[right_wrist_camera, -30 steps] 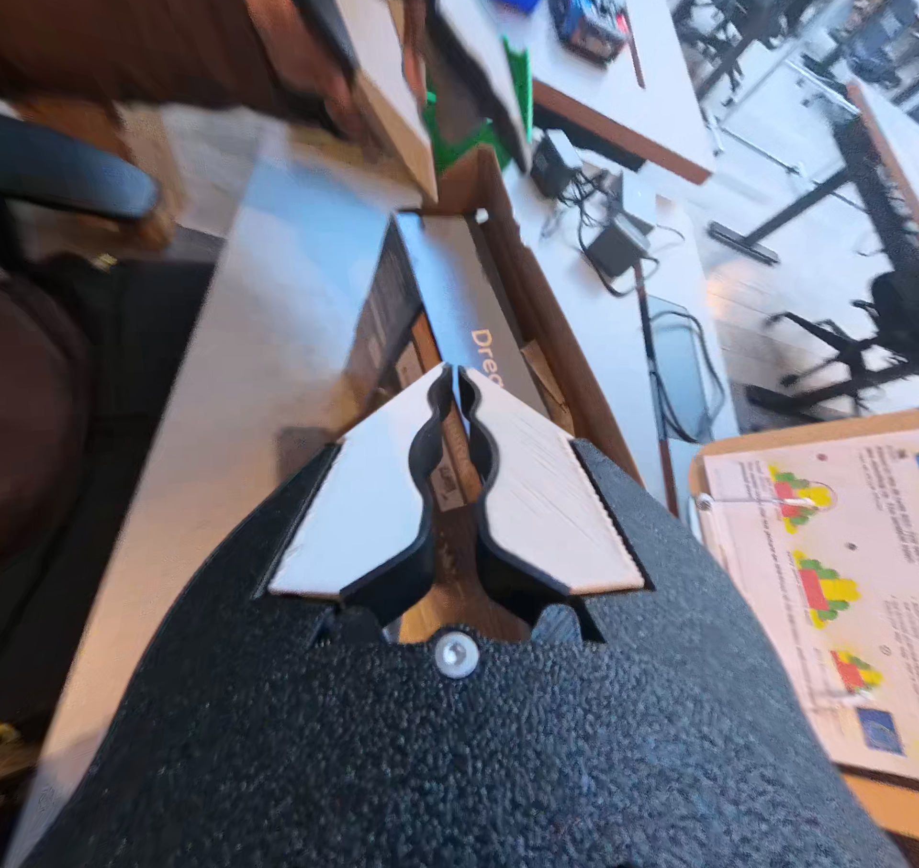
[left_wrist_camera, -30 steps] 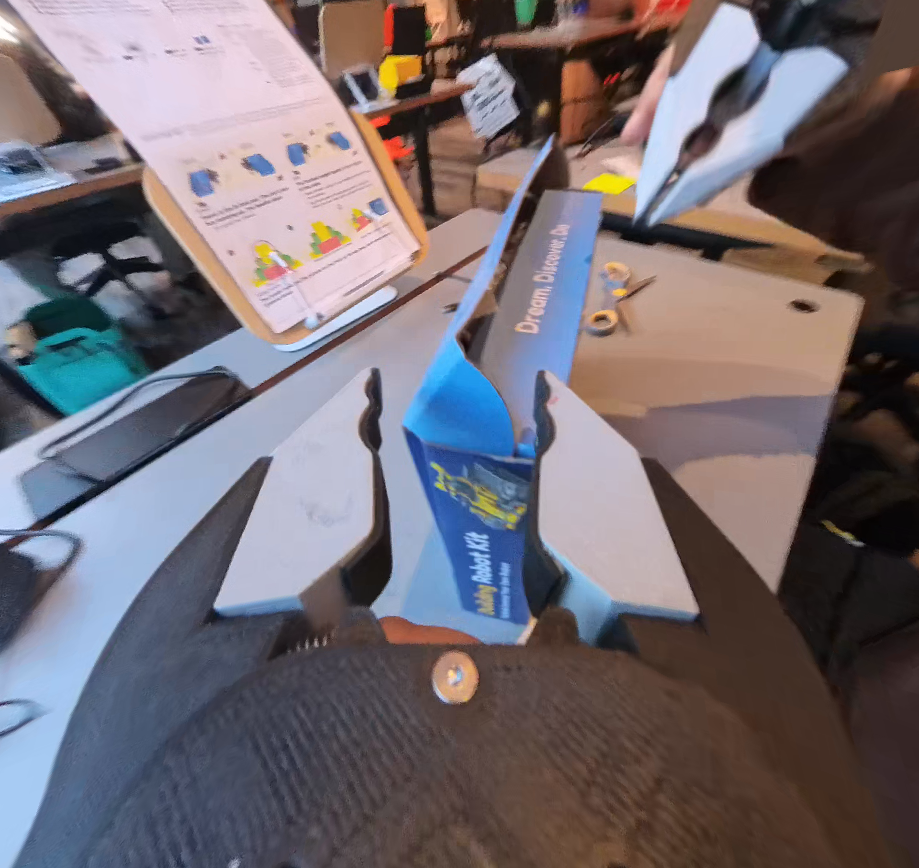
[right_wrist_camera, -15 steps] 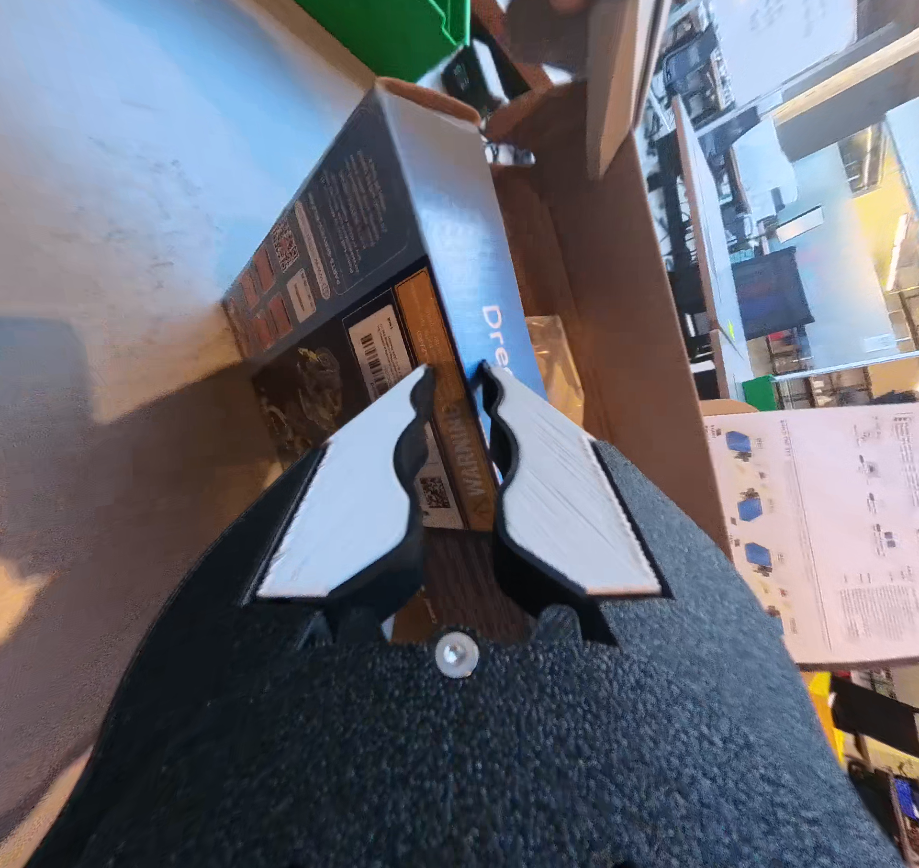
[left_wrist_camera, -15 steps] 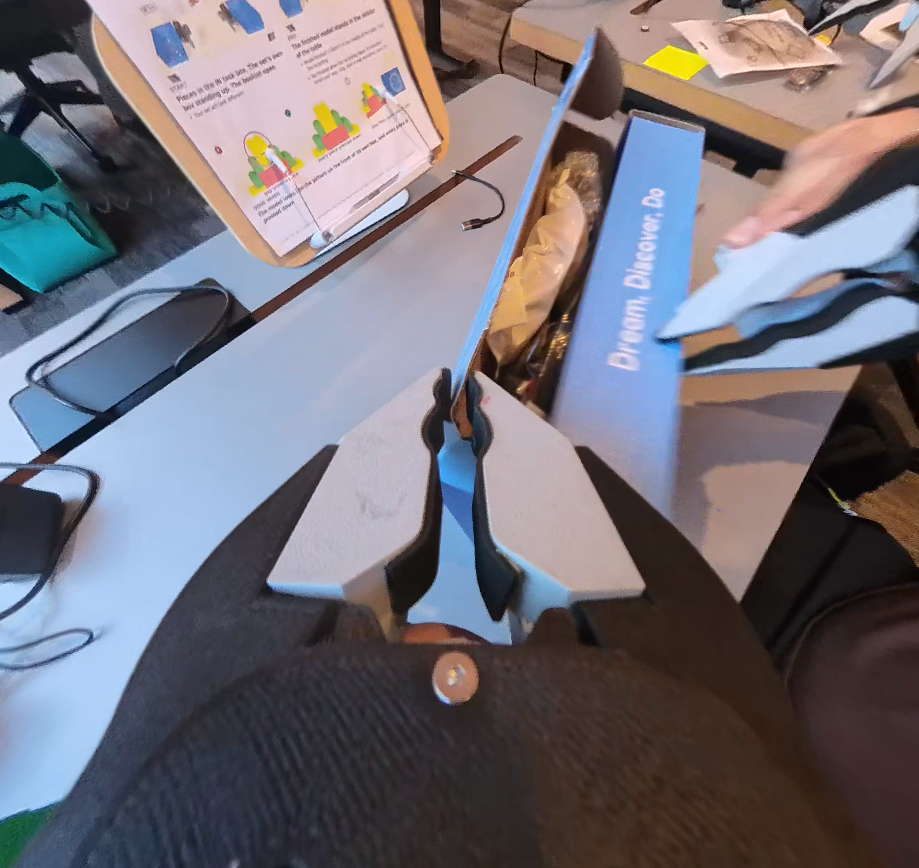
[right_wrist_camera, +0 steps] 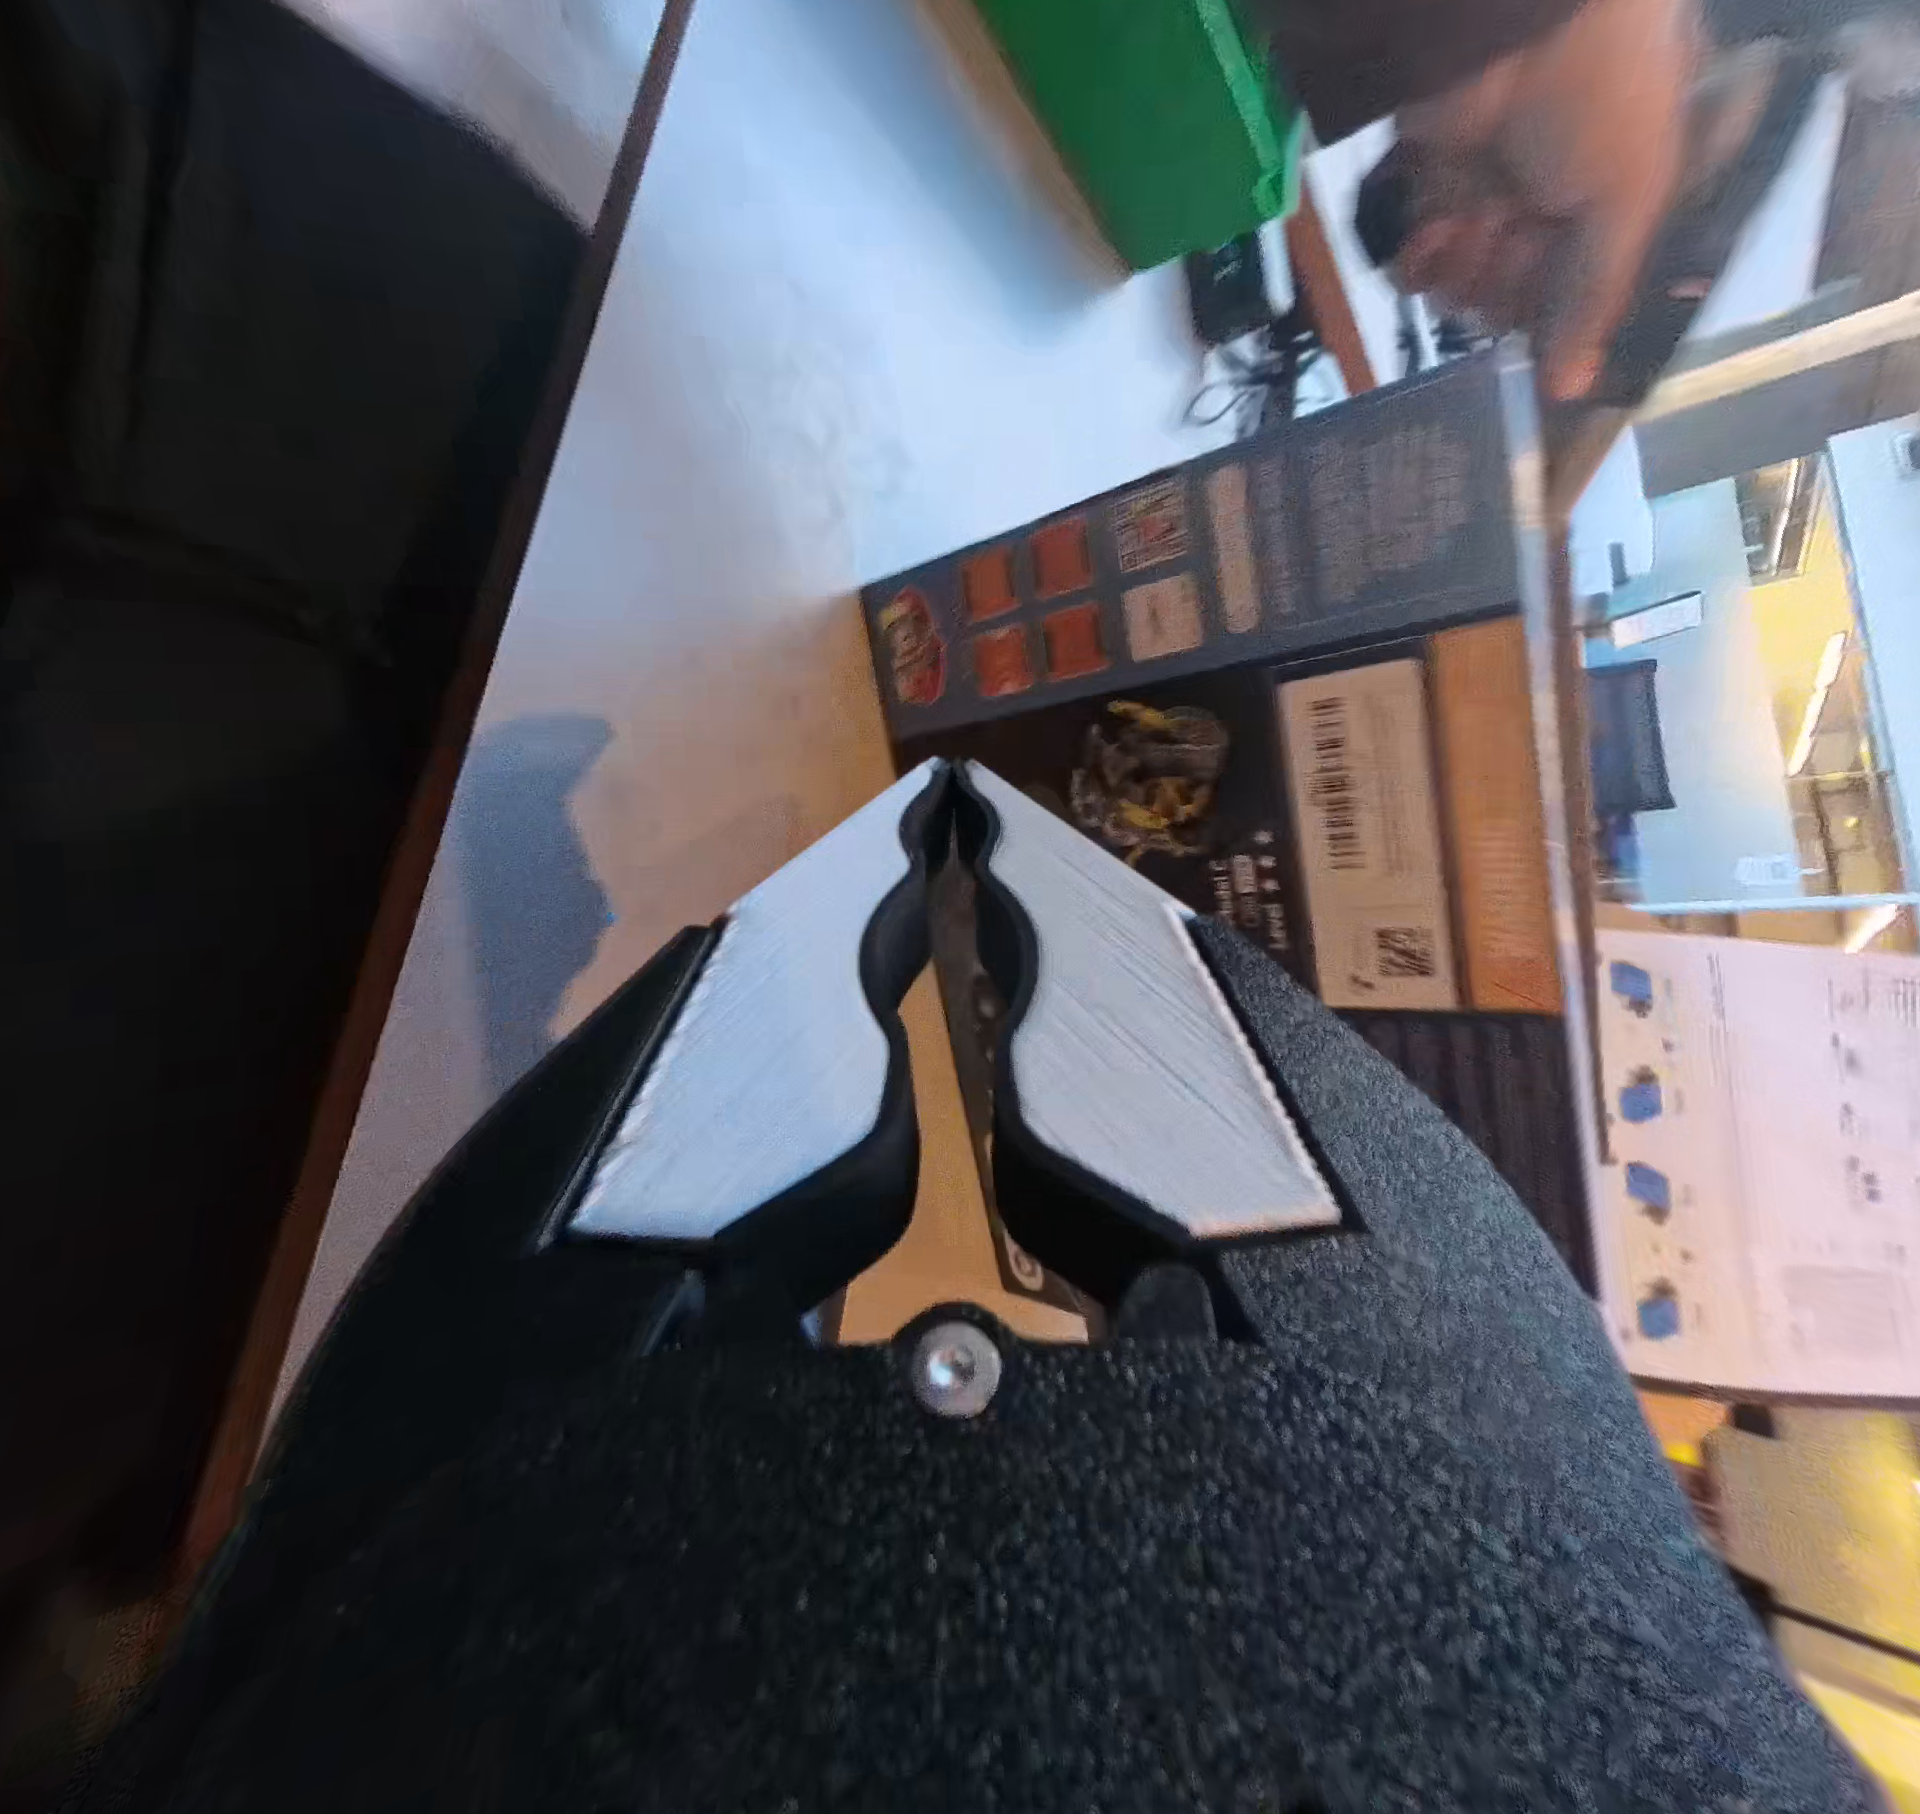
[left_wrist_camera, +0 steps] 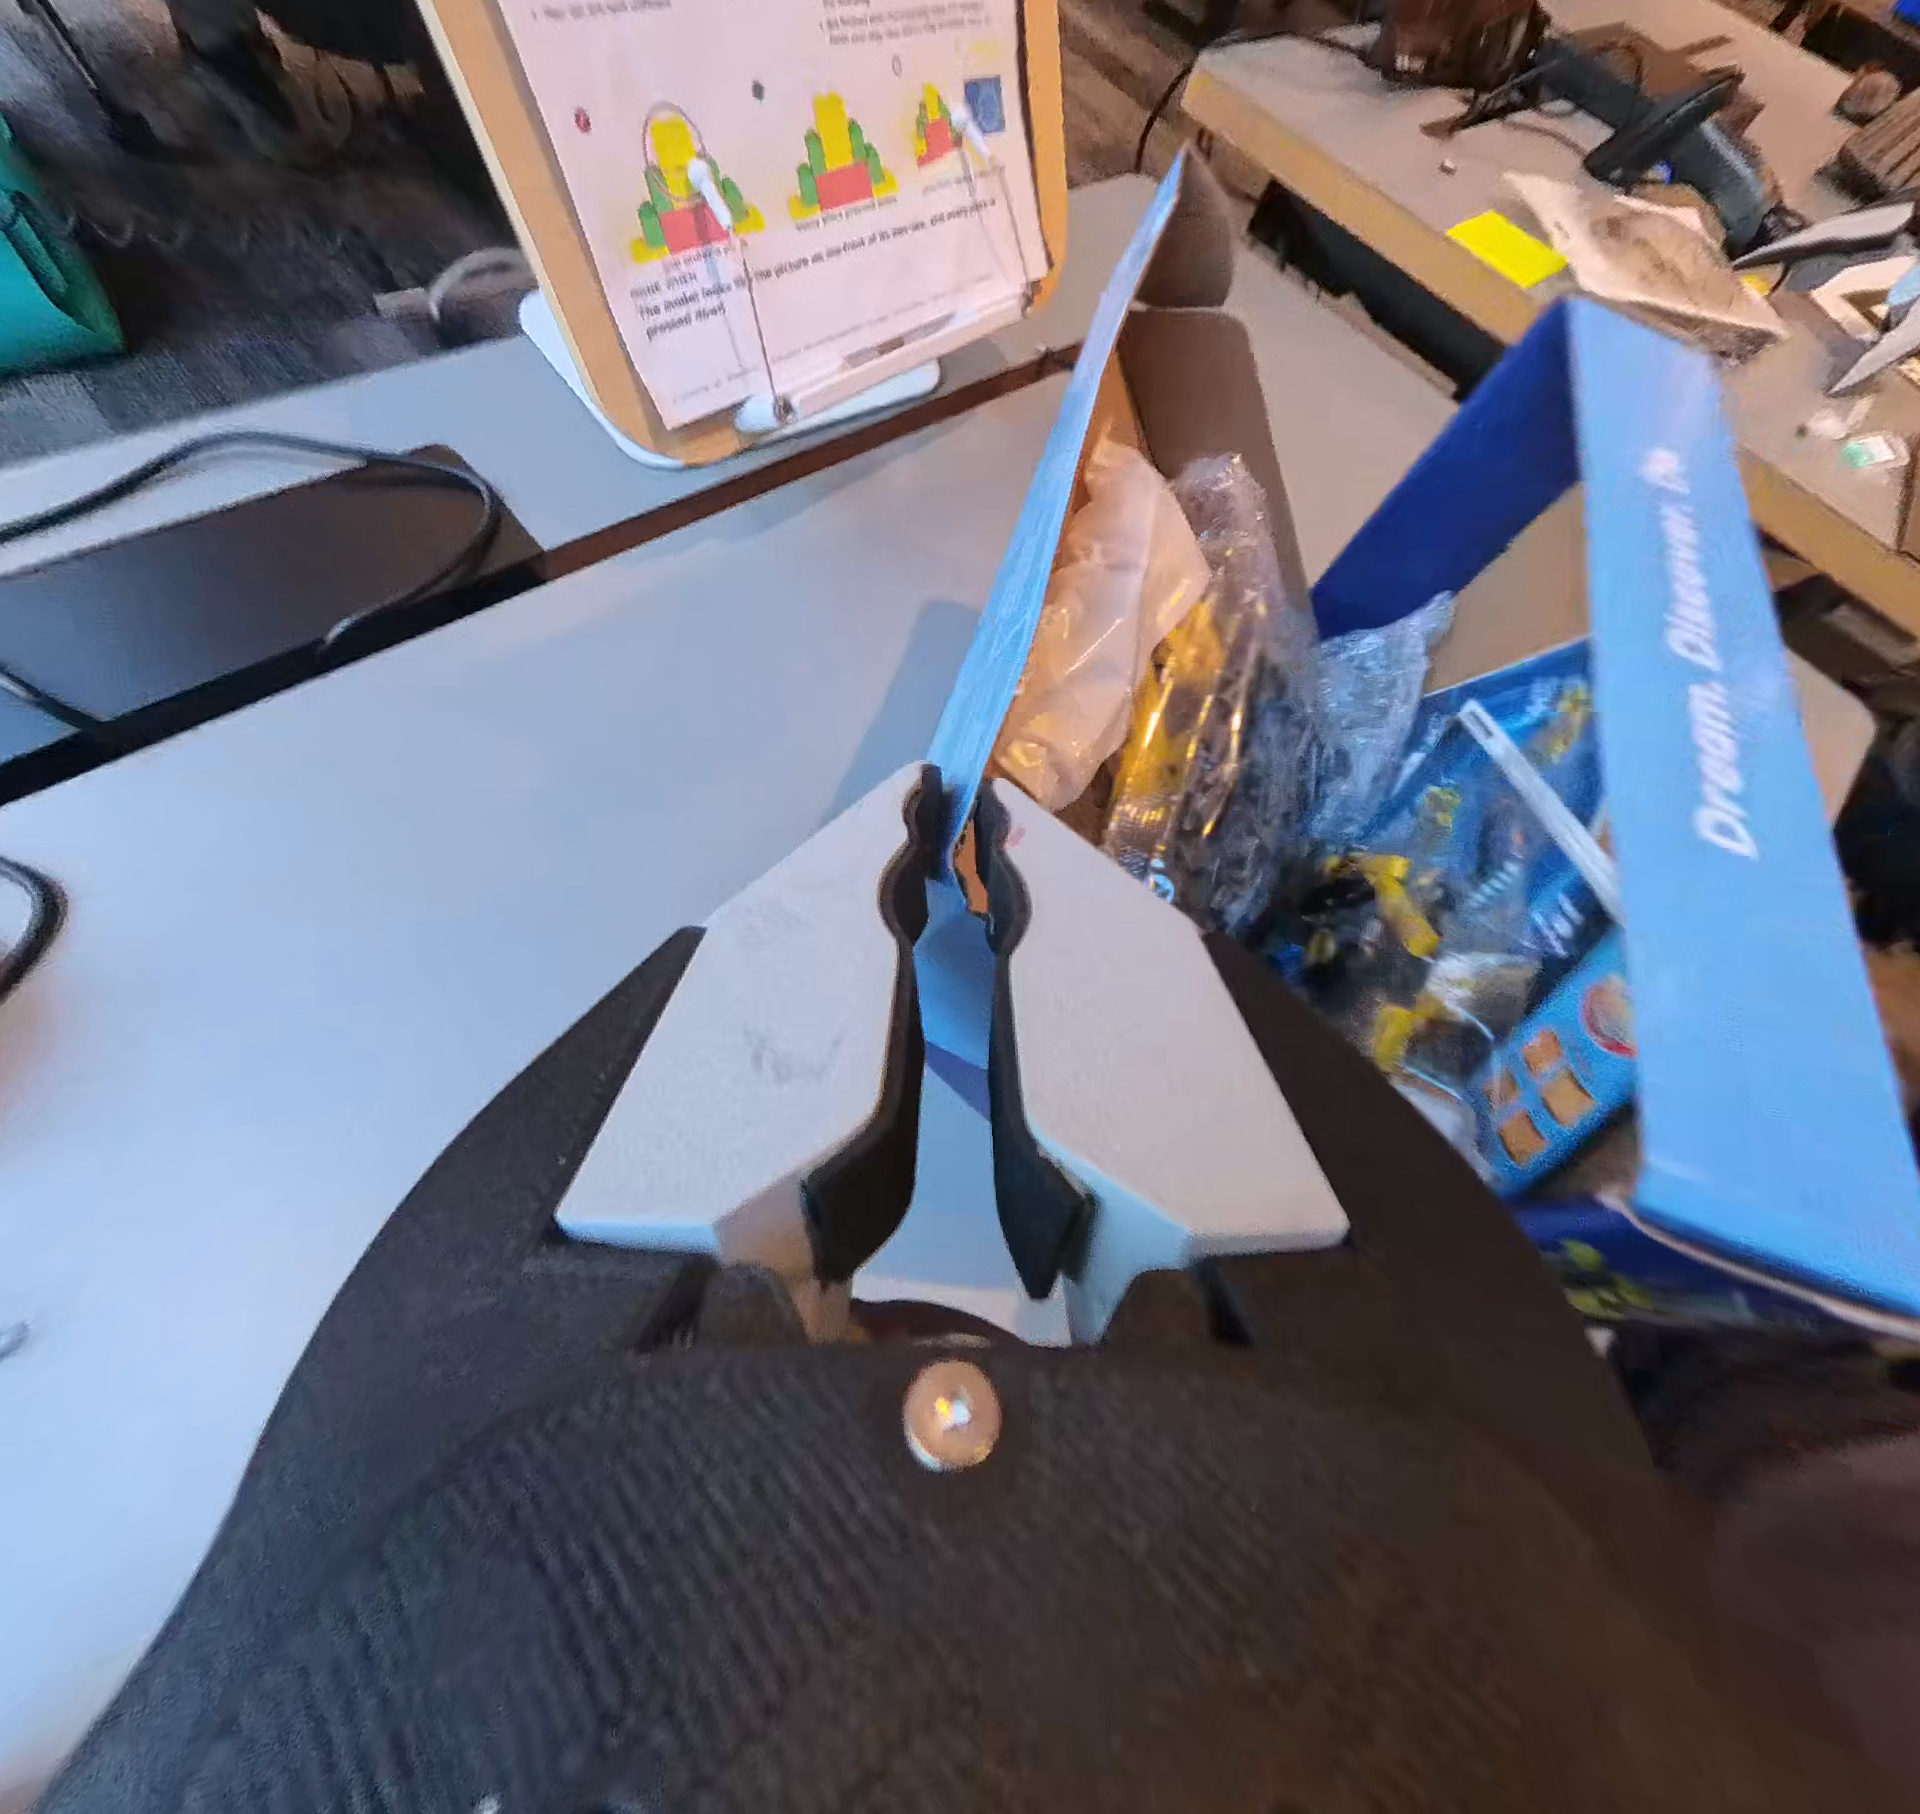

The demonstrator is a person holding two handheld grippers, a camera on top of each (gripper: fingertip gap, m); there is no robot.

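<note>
A blue cardboard box [left_wrist_camera: 1714, 725] stands open on the grey table [left_wrist_camera: 520, 777]. Clear bags of yellow and black parts [left_wrist_camera: 1226, 684] show inside it. My left gripper [left_wrist_camera: 958, 814] is shut on the near end of the box's thin blue lid flap [left_wrist_camera: 1049, 517], with both pads pressed on the card. In the right wrist view my right gripper [right_wrist_camera: 949, 777] is shut, its tips at the edge of the box's dark printed face [right_wrist_camera: 1351, 517] just above the table [right_wrist_camera: 779, 362]. I cannot tell whether the tips touch the box.
An instruction board on a stand [left_wrist_camera: 790, 154] is behind the box and also shows in the right wrist view [right_wrist_camera: 1766, 1141]. A black device with a cable [left_wrist_camera: 239, 559] lies at the left. A green bin [right_wrist_camera: 1122, 71] and a person's hand [right_wrist_camera: 1558, 154] are beyond the box. The table's edge [right_wrist_camera: 582, 310] is close. My right fingertips sit around 30 cm from my left ones.
My left gripper, open around the flap a second ago, closed on it, and the box now gapes wider. My right gripper opened astride the box's edge, then shut again lower on the dark face.
</note>
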